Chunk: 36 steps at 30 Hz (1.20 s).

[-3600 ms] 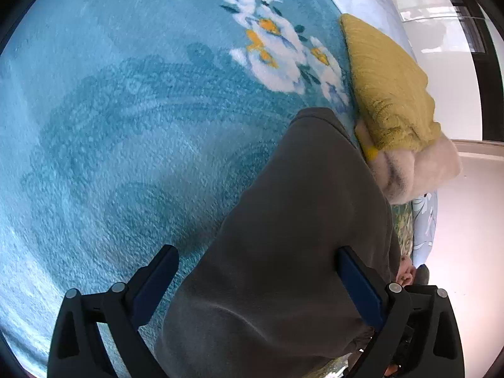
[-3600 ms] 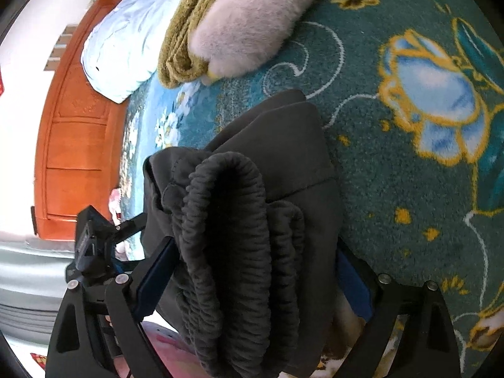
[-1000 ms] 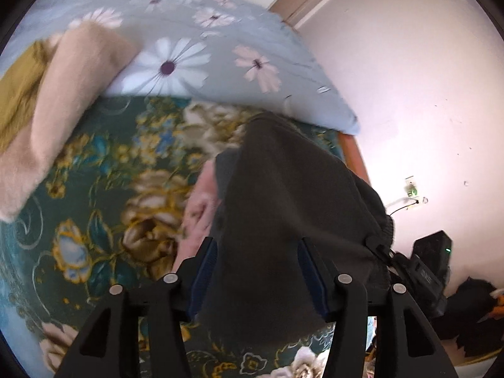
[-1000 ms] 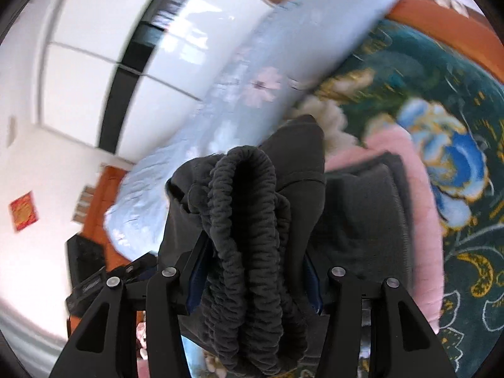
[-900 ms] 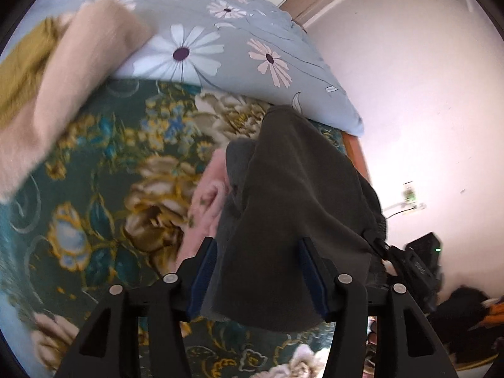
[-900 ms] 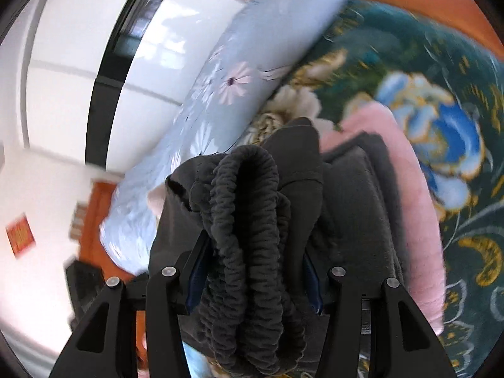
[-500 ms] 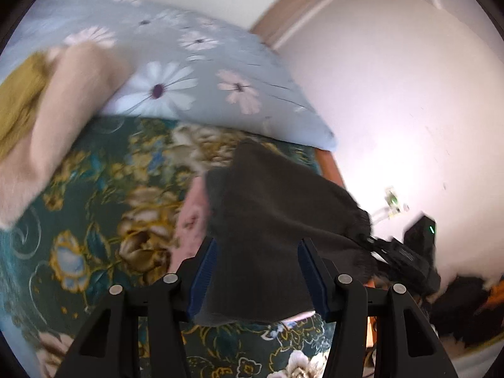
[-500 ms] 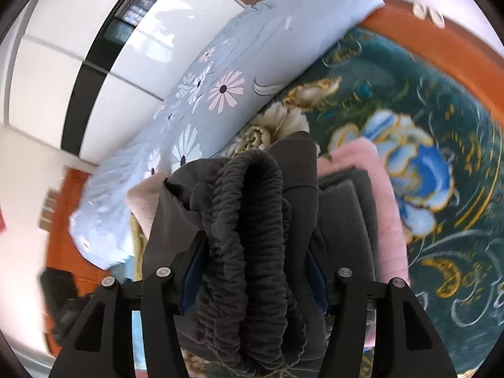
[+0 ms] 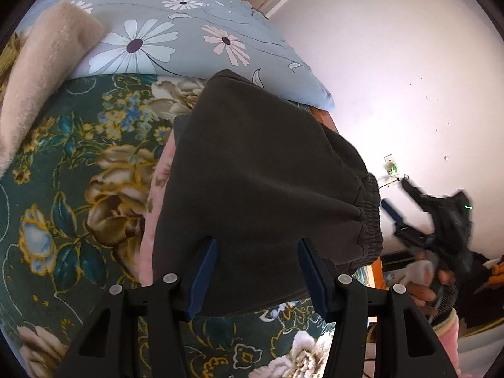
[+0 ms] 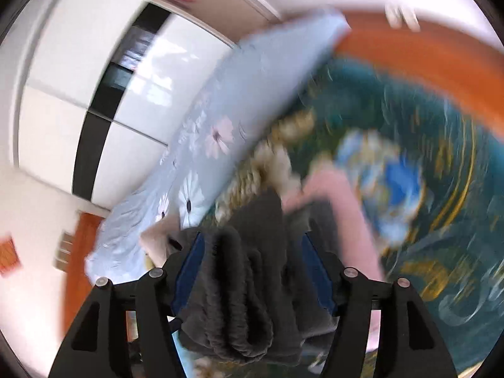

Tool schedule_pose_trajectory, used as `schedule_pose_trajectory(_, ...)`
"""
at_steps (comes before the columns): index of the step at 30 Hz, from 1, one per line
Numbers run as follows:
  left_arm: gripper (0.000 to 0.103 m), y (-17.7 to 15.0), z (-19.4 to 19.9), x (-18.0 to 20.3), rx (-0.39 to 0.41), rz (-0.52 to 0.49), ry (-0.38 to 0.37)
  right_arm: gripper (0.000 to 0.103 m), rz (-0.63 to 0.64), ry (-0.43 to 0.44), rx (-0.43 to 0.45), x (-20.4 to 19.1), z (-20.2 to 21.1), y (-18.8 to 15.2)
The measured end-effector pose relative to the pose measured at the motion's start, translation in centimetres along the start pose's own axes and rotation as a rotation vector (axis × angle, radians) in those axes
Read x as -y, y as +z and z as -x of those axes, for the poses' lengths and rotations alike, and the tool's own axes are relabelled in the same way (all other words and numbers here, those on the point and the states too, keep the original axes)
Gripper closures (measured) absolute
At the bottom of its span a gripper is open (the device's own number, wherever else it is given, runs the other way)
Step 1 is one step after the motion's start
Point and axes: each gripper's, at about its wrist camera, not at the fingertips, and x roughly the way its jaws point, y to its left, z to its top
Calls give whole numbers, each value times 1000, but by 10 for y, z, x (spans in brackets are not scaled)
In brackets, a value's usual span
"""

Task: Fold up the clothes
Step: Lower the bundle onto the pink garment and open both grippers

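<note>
A folded dark grey garment (image 9: pixel 258 170) with an elastic waistband lies on a pink folded garment (image 9: pixel 157 176) on the floral green bedspread (image 9: pixel 78 189). My left gripper (image 9: pixel 256 249) is shut on the grey garment's near edge. In the blurred right wrist view, the right gripper (image 10: pixel 252 245) stands open around the grey garment's bunched waistband (image 10: pixel 239 299), with the pink garment (image 10: pixel 340 204) beside it. The right gripper also shows in the left wrist view (image 9: pixel 409 217), off the waistband end.
A light blue daisy pillow (image 9: pixel 176 41) lies at the head of the bed. A beige fluffy folded item (image 9: pixel 37 78) sits at the left. An orange wooden bed frame (image 10: pixel 425 56) runs along the mattress edge, with a white wall (image 9: pixel 393 63) behind.
The grey garment has come down onto the pink one. The right gripper has opened and pulled back, its view now blurred by motion. The left gripper stays shut on the garment.
</note>
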Motion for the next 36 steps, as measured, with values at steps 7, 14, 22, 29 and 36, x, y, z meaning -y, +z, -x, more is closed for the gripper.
schedule_pose_trajectory(7, 45, -1, 0, -3, 1, 7, -2, 37, 399, 15, -159, -86, -41, -29)
schedule_pose_trajectory(14, 45, 0, -3, -5, -4, 42, -90, 39, 331, -126, -220, -36, -92, -32)
schedule_pose_trajectory(22, 45, -7, 3, -3, -7, 33, -51, 38, 304, -162, -215, -45, -90, -30)
schedule_pose_trajectory(29, 44, -14, 6, -9, 9, 34, -32, 38, 464, -126, -127, -94, -29, -73)
schedule_pose_trajectory(36, 44, -21, -3, -11, -15, 20, -37, 38, 442, -207, -162, -62, -51, -87)
